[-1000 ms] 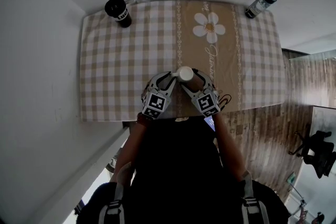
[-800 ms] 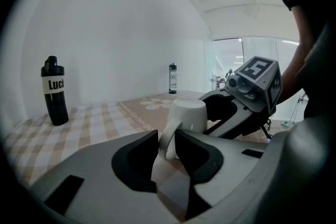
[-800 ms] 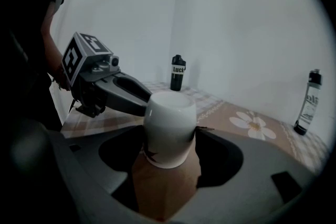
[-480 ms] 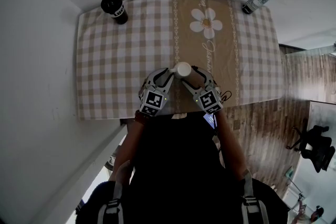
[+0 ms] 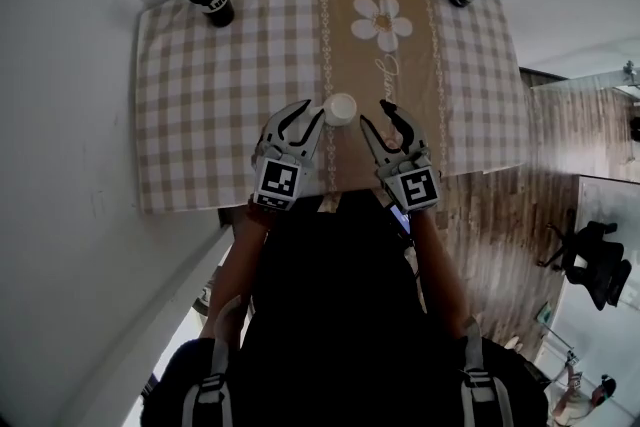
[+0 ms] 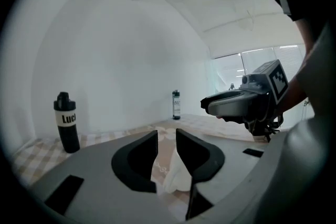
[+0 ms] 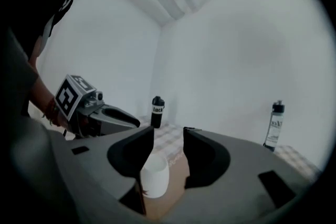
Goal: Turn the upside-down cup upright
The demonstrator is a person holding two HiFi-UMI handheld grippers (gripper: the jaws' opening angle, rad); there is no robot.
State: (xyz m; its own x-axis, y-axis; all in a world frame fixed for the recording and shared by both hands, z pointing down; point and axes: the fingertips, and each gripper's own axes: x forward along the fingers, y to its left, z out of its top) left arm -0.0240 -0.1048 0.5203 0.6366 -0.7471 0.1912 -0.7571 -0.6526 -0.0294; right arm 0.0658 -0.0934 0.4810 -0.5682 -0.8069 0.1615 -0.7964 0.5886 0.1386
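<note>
Head view: small white cup [image 5: 340, 108] stands upright on the beige checked surface [image 5: 220, 95] between left gripper [image 5: 305, 118] and right gripper [image 5: 380, 118]; both sets of fingers are apart and empty, the right's having just been closing

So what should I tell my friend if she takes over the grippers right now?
Left gripper: open, empty.
Right gripper: open, its jaws have just been closing, with nothing between them.
Cup: stands on the table between the two grippers, touching neither.
Done: the cup's mouth looks to be facing up.
Left: probably only to check it and move the grippers away.
</note>
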